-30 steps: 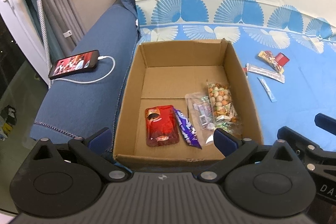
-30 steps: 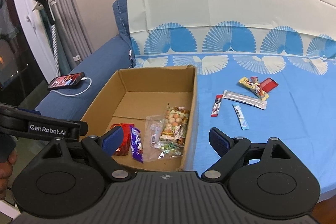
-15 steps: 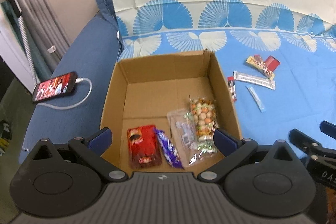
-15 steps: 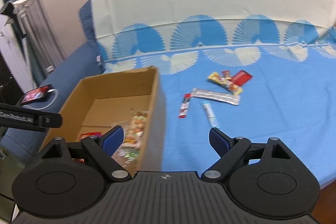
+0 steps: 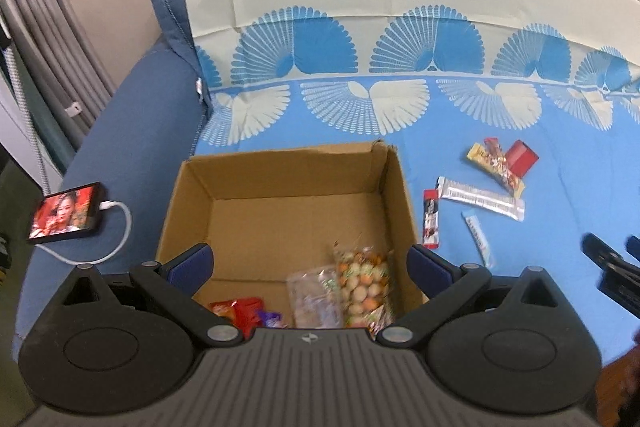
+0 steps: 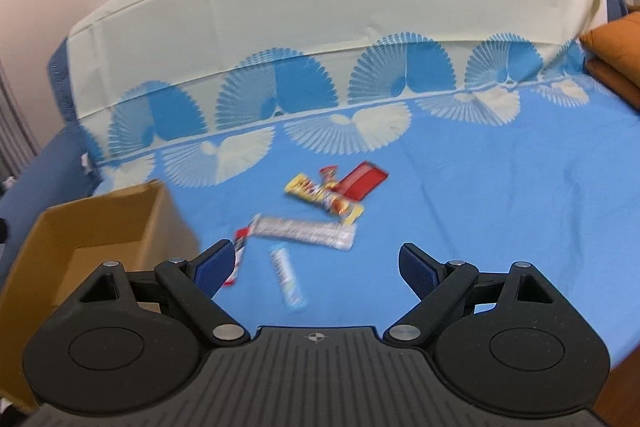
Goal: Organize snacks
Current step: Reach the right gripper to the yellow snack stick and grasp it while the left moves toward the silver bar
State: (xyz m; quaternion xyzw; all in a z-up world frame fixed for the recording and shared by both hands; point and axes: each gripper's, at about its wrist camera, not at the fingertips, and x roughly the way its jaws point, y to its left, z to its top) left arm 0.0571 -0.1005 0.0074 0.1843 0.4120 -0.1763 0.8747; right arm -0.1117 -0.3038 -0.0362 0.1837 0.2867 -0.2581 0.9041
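An open cardboard box (image 5: 280, 163) stands on the blue sheet; it also shows at the left in the right wrist view (image 6: 104, 215). In it lie a bag of mixed nuts (image 5: 362, 287), a clear packet (image 5: 310, 293) and a red packet (image 5: 236, 311). Loose snacks lie right of the box: a yellow bar (image 6: 324, 199), a red packet (image 6: 362, 181), a silver bar (image 6: 304, 229), a small red-white stick (image 6: 239, 247) and a light blue stick (image 6: 286, 277). My left gripper (image 5: 308, 263) is open and empty above the box's near side. My right gripper (image 6: 316, 265) is open and empty, just short of the loose snacks.
A phone (image 5: 64, 213) on a white charging cable (image 5: 116, 231) lies on the dark blue sofa arm left of the box. An orange cushion (image 6: 616, 55) is at the far right. The sofa back (image 6: 320, 11) rises behind, covered by the cream sheet. Grey curtains (image 5: 48, 27) hang at left.
Both grippers have swung right and pulled back. The right gripper's view has left the box and now centres on the loose snacks. Both stay open and empty.
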